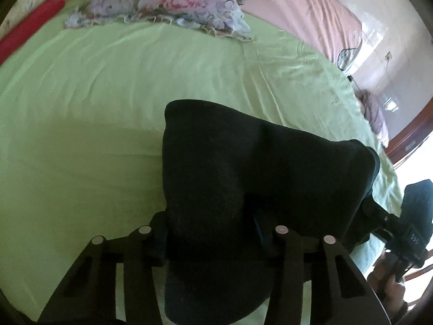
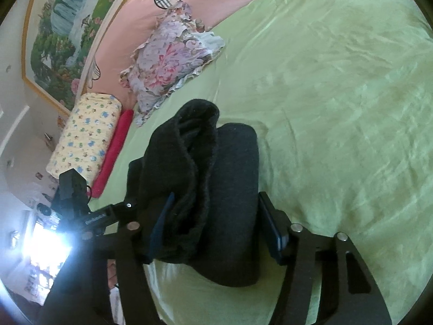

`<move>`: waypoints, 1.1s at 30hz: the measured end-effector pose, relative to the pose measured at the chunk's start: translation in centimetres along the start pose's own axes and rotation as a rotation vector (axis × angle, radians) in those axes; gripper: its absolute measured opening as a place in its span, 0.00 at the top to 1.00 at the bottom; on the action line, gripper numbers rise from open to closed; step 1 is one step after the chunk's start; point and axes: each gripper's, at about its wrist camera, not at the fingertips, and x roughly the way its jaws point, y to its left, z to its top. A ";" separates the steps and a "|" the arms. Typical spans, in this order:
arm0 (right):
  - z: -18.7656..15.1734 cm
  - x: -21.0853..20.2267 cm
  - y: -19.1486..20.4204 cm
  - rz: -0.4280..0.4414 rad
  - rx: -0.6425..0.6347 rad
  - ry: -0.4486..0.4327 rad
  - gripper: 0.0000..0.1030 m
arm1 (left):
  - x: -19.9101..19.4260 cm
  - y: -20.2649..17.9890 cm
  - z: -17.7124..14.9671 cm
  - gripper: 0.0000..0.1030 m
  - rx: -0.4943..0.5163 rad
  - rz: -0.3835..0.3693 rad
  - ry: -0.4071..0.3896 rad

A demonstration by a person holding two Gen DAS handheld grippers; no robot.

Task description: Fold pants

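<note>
Both grippers, the left gripper point(image 1: 213, 233) and right gripper point(image 2: 213, 216), are clamped on the dark pants point(image 2: 205, 189), bunched into a thick folded bundle at lower centre above the green sheet point(image 2: 338, 108), so folding looks nearly done, only setting down left.

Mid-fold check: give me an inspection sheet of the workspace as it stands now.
Surface: green bedsheet, wrinkled.
Job's things: dark pants bunched in thick folds, lifted at both ends.
Clutter: floral pillow, patterned bolster, red roll at the bed's edge.
Grippers: left gripper and right gripper each have pants between the fingers.
Cables: nothing seen.
Surroundings: pink headboard cover, framed landscape painting, bright window glare.
</note>
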 end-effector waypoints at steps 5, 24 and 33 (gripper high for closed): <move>-0.2 -0.4 0.5 -0.003 -0.019 -0.009 0.48 | -1.3 -0.7 -0.2 0.63 0.021 0.031 -0.020; -0.8 -0.6 5.9 0.026 -0.130 -0.003 0.57 | -8.3 0.3 -2.0 0.65 0.025 0.145 -0.148; -0.7 1.5 8.5 0.079 -0.167 0.031 0.57 | -10.7 2.1 -2.3 0.65 0.003 0.241 -0.198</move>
